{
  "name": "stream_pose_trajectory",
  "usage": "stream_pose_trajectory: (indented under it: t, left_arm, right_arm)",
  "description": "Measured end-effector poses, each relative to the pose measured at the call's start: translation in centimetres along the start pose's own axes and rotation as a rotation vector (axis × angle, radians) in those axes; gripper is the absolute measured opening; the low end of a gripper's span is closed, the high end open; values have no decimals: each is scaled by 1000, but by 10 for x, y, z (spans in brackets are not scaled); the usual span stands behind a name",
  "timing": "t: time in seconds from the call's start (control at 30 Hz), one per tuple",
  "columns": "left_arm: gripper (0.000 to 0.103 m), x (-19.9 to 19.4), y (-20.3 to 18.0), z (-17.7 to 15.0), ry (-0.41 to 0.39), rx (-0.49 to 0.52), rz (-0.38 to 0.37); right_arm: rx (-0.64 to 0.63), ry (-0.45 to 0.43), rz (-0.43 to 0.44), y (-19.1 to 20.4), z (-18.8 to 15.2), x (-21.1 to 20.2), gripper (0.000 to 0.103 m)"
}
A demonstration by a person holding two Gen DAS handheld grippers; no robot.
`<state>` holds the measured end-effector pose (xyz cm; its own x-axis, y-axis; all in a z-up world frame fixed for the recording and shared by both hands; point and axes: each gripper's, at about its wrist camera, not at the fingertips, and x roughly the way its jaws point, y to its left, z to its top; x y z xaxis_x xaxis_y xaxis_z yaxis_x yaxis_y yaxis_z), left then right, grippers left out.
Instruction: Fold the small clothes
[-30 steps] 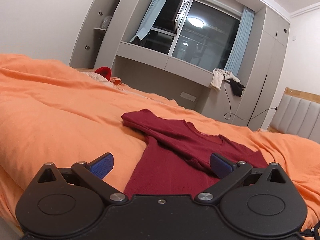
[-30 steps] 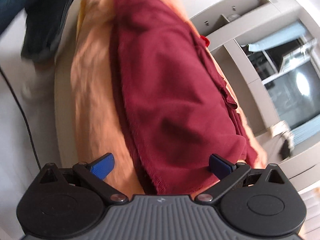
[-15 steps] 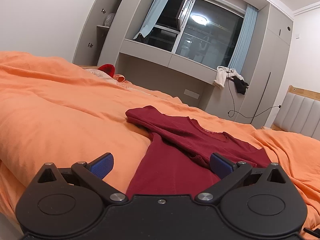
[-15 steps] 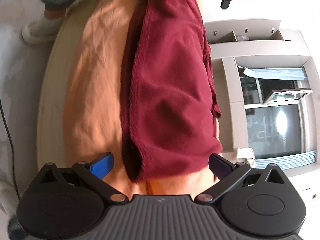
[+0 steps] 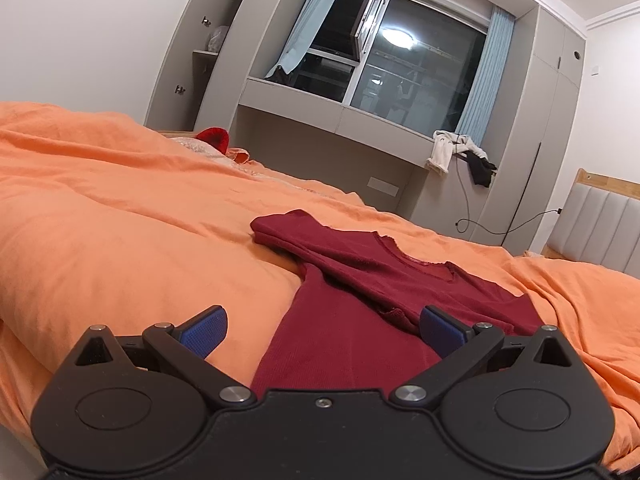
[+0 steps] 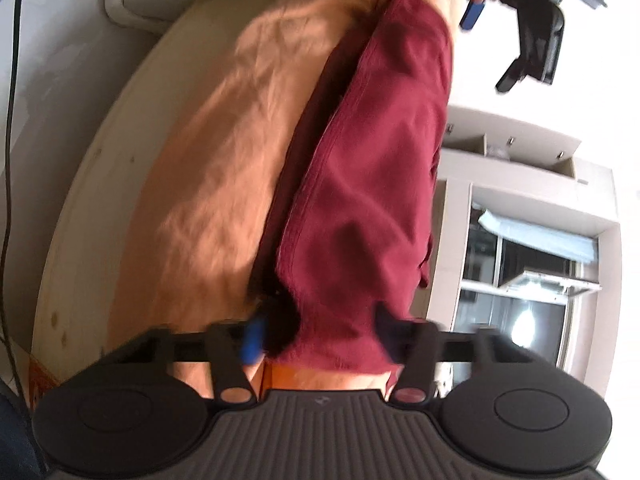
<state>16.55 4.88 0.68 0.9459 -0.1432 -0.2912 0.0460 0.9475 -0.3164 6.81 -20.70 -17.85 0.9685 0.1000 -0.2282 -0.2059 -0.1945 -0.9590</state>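
Maroon shirt (image 5: 360,312) lies flat on orange bedcover (image 5: 120,240), hem between both sets of jaws. Right gripper (image 6: 320,340): jaws closing, shirt corner bunched between them. Left gripper (image 5: 322,330): jaws wide, pads clear of the cloth.

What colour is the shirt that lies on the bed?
The shirt is dark red, plain, without pattern. The left wrist view shows it best.

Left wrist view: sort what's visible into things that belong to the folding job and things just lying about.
Belongs to the job:
- dark red shirt, spread on the orange duvet
- left gripper, open above the shirt's lower part

Just lying about:
- white garment and black garment draped on the window ledge
- red item at the far edge of the bed
- black cable at the wall
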Motion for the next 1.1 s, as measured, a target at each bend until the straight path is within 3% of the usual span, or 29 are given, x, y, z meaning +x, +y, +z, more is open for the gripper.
stream_pose_trajectory:
  t: [0.07, 0.1, 0.23, 0.43, 0.6, 0.73, 0.93, 1.03, 1.1]
  left_arm:
    - [102, -2, -1, -1, -9, 7, -25]
    - [102, -3, -2, -2, -16, 11, -47]
    - [102, -14, -9, -3, -65, 43, -171]
    - [102, -32, -34, -18, -113, 201, -322]
    - [102, -48, -60, -39, -117, 339, -491]
    - [102, -57, -82, -64, -87, 467, -575]
    - [102, -51, -110, -99, -39, 617, -562]
    - [102, -40, -123, -111, -31, 714, -465]
    - [94, -33, -126, -117, -5, 752, -432]
  right_arm:
    - [22, -46, 13, -2, 0, -5, 30]
    - [36, -56, 14, -4, 0, -7, 22]
    - [133, -63, 25, -19, 0, -13, 9]
    - [489, -76, 50, -86, -9, -24, 7]
    - [689, -99, 70, -127, -21, -23, 7]
    - [808, -117, 93, -149, -32, -25, 7]
    - [880, -134, 91, -165, -45, -32, 6]
    - [886, -141, 74, -168, -47, -39, 5]
    - [897, -143, 58, -169, -47, -43, 5]
